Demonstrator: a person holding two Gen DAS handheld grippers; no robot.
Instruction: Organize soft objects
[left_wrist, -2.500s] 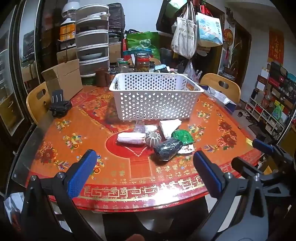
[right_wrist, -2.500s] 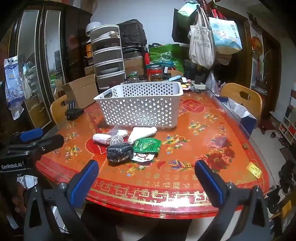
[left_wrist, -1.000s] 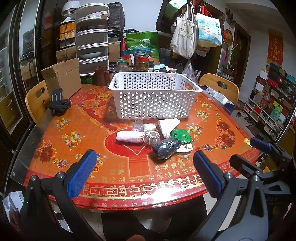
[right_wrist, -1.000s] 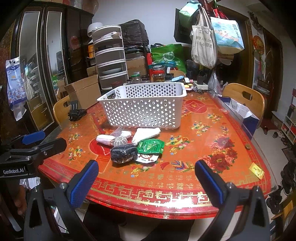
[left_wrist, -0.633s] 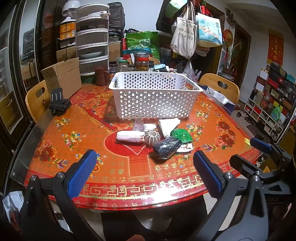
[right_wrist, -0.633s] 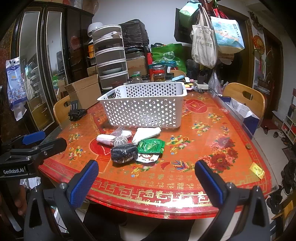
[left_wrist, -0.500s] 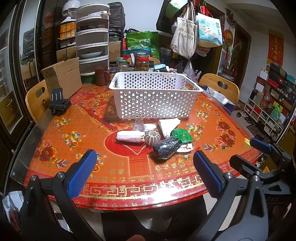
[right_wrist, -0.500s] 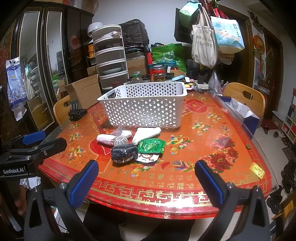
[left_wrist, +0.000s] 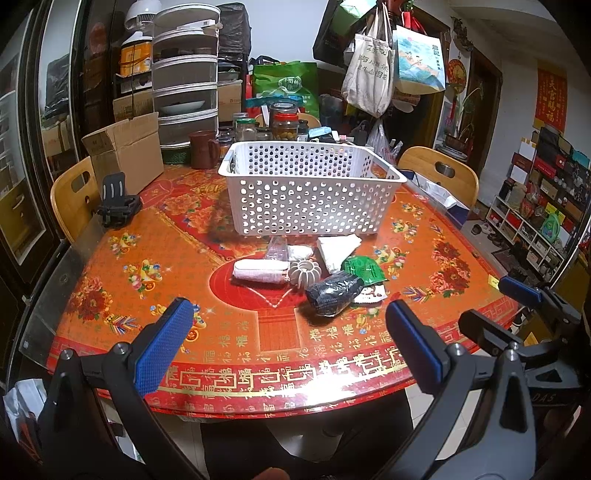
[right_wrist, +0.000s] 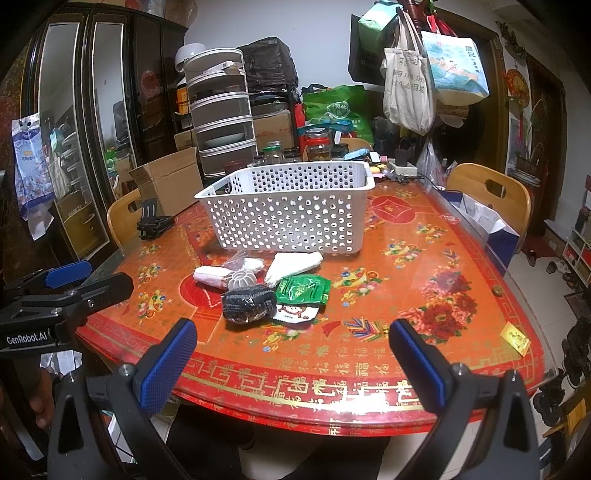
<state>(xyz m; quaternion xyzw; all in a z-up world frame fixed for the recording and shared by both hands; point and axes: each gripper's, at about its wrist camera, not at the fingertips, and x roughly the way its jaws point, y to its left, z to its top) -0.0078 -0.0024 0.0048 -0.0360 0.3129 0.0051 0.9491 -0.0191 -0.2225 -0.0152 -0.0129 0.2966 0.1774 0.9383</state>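
A white perforated basket (left_wrist: 310, 195) (right_wrist: 291, 216) stands on the red patterned table (left_wrist: 147, 258). In front of it lies a small heap: a dark knitted bundle (left_wrist: 334, 293) (right_wrist: 249, 301), a pinkish white roll (left_wrist: 260, 272) (right_wrist: 210, 276), a ribbed grey round piece (left_wrist: 304, 272) (right_wrist: 242, 278), a white folded cloth (left_wrist: 338, 249) (right_wrist: 293, 264), a green packet (left_wrist: 364, 269) (right_wrist: 304, 290) and a clear bag (left_wrist: 277, 247). My left gripper (left_wrist: 288, 341) and my right gripper (right_wrist: 291, 354) hang open over the near table edge, both empty and short of the heap.
A cardboard box (left_wrist: 125, 151), stacked food covers (left_wrist: 184, 88), jars (left_wrist: 284, 122) and a brown mug (left_wrist: 201, 149) crowd the far side. A black phone stand (left_wrist: 116, 201) sits at the left. Wooden chairs (left_wrist: 439, 173) flank the table. Bags (right_wrist: 406, 85) hang behind.
Both views have shifted only slightly; the grippers stay open and nothing on the table has moved.
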